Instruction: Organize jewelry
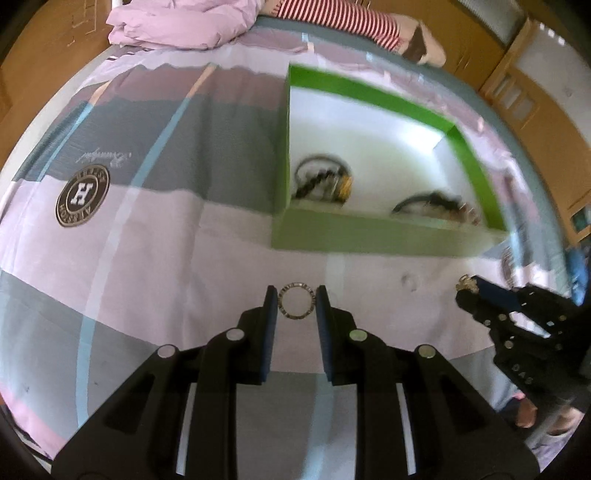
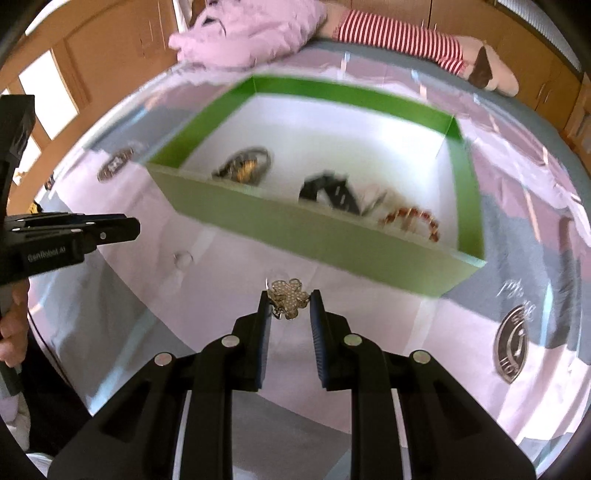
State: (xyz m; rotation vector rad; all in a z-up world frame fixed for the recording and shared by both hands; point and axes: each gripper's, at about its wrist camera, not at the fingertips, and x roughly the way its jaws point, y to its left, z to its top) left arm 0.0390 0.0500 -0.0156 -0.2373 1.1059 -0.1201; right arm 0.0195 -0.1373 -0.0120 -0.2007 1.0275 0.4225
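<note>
My left gripper [image 1: 296, 304] is shut on a thin silver ring [image 1: 297, 301], held upright between the pads above the pink and grey bed sheet [image 1: 147, 240]. My right gripper [image 2: 290, 304] is shut on a flower-shaped rhinestone brooch [image 2: 290, 297]. It also shows at the right of the left wrist view, where the right gripper [image 1: 471, 291] carries the brooch [image 1: 466, 284]. Ahead of both stands an open green box [image 1: 369, 232] [image 2: 295, 225] with a white floor. Inside lie bangles with dark chains [image 1: 321, 181] [image 2: 243, 168], a black piece [image 2: 332, 192] and a red-gold bracelet [image 2: 413, 221].
A small clear ring [image 2: 183, 258] lies on the sheet between the grippers and the box. A folded pink duvet [image 1: 184, 26] and a red-striped soft toy [image 2: 399, 40] sit at the far end of the bed. Wooden cabinets [image 1: 535, 92] surround it. A hand [image 2: 11, 332] holds the left gripper [image 2: 133, 229].
</note>
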